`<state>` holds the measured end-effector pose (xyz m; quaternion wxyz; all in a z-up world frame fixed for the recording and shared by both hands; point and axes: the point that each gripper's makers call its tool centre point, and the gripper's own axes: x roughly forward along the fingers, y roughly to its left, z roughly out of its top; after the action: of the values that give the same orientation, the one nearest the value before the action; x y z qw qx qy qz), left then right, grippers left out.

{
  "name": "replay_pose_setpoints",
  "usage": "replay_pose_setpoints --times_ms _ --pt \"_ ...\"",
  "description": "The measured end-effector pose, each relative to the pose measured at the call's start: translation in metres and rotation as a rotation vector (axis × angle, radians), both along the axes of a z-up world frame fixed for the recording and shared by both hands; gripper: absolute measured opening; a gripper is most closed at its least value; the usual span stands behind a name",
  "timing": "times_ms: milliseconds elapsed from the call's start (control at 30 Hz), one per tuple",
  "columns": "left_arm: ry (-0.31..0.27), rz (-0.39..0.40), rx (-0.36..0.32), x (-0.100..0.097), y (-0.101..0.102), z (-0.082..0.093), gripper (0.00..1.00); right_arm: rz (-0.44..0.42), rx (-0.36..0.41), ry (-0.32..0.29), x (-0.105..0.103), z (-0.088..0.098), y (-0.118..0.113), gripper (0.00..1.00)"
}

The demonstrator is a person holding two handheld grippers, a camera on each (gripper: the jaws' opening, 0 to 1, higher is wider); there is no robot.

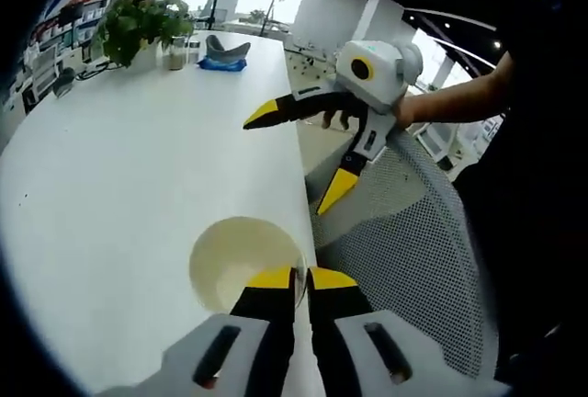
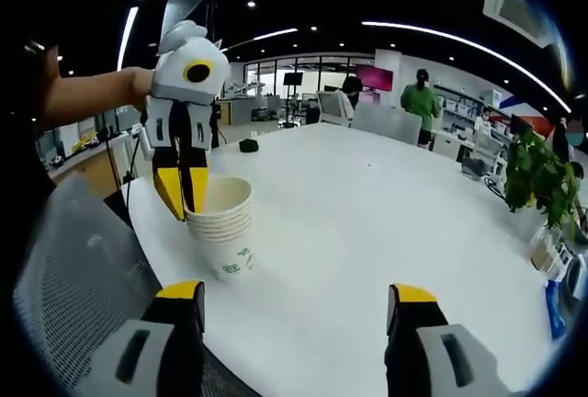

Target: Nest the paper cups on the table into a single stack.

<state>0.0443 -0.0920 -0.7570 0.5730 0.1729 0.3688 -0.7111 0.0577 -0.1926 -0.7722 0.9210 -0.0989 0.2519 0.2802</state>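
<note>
Cups (image 2: 223,224) stood nested near the table (image 2: 367,232) edge, rim pinched by our left gripper (image 2: 182,197), right gripper (image 2: 292,294) wide open, empty; we judged steady seating wise.

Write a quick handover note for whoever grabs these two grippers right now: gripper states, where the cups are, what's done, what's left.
Left gripper: shut on the rim of the cup stack, which stands upright on the table near its edge, beside a mesh chair.
Right gripper: open, empty, held back from the stack.
Done: the cups in sight are nested into one stack.
Left: probably just let go of the rim and check that the stack stands alone. No loose cup is in view on the table.
</note>
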Motion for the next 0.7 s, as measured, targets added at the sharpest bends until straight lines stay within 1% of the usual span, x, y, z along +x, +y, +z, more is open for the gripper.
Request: replay_pose_setpoints --times_ms 233,333,400,467,533,600,633,700 --pt "0.019 0.013 -0.007 -0.002 -0.001 0.000 0.02 0.001 0.011 -0.004 0.000 0.002 0.001 0.83" --pt "-0.009 -0.005 -0.014 -0.005 -0.002 0.003 0.02 0.002 0.014 -0.006 0.000 0.003 0.002 0.83" --pt "-0.007 0.003 -0.018 -0.006 -0.004 0.005 0.02 0.002 0.015 -0.006 0.000 0.003 0.003 0.83" --pt "0.000 0.010 -0.037 -0.005 -0.004 0.009 0.02 0.002 0.015 -0.008 0.001 0.003 0.002 0.83" --pt "0.005 0.030 -0.074 -0.004 -0.008 0.018 0.06 0.002 0.016 -0.008 0.001 0.003 0.002 0.83" --pt "-0.025 0.051 -0.112 0.001 -0.012 0.028 0.15 0.002 0.016 -0.009 0.001 0.003 0.003 0.83" --pt "-0.053 0.059 -0.133 0.004 -0.014 0.034 0.19 0.003 0.016 -0.008 0.001 0.003 0.003 0.83" --pt "-0.089 0.073 -0.168 0.010 -0.015 0.040 0.23 0.005 0.014 -0.008 0.000 0.003 0.003 0.83"
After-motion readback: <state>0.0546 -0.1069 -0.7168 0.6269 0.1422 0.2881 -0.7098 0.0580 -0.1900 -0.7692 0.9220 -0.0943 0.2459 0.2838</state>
